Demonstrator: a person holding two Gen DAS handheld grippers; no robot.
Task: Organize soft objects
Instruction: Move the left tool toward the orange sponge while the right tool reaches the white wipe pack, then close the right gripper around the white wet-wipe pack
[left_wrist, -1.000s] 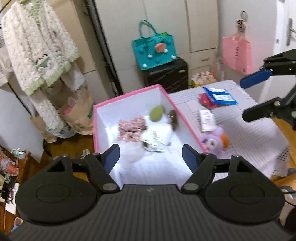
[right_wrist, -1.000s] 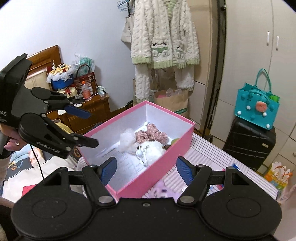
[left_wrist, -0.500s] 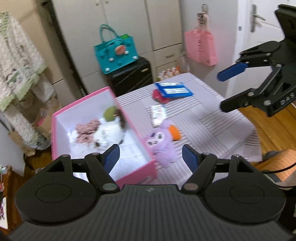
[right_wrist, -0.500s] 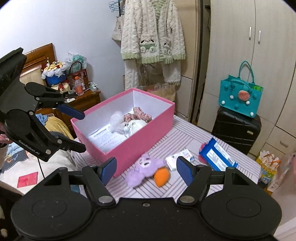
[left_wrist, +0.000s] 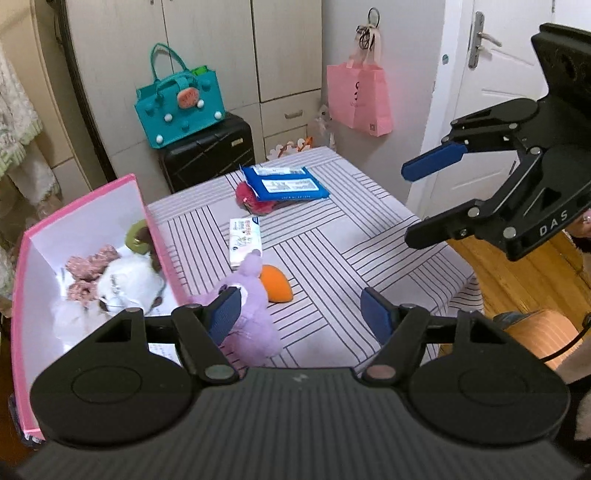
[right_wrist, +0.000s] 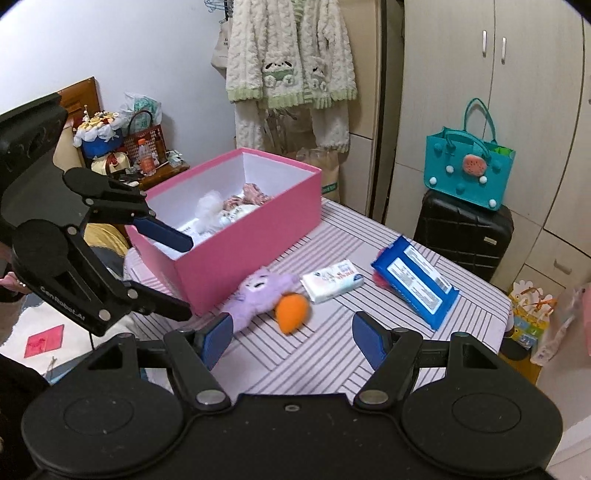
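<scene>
A purple plush toy (left_wrist: 251, 314) (right_wrist: 258, 291) with an orange carrot part (left_wrist: 277, 282) (right_wrist: 291, 312) lies on the striped table beside the pink box (left_wrist: 22, 295) (right_wrist: 251, 251). Inside the box are a white plush (left_wrist: 125, 280), pink scrunchies (left_wrist: 92, 258) and a green ring (left_wrist: 136, 236). My left gripper (left_wrist: 301, 314) (right_wrist: 186, 277) hovers over the plush with its jaws closing; the plush sits under the left finger, unpressed. The right gripper (right_wrist: 291, 338) (left_wrist: 408, 205) stands open and empty above the table. A red fuzzy thing (left_wrist: 249, 199) peeks from under the blue wipes pack (left_wrist: 284, 184) (right_wrist: 417, 284).
A small tissue packet (left_wrist: 245, 240) (right_wrist: 332, 280) lies behind the plush. Beyond the table stand a black suitcase (left_wrist: 207, 151) with a teal bag (left_wrist: 179, 107), wardrobes, and a pink bag (left_wrist: 360, 99) by the door. Wooden floor (left_wrist: 517, 273) shows past the table's right edge.
Both grippers have come down and swung away from the box toward the table. The purple plush is now close under the fingers in both views, with the box off to the left.
</scene>
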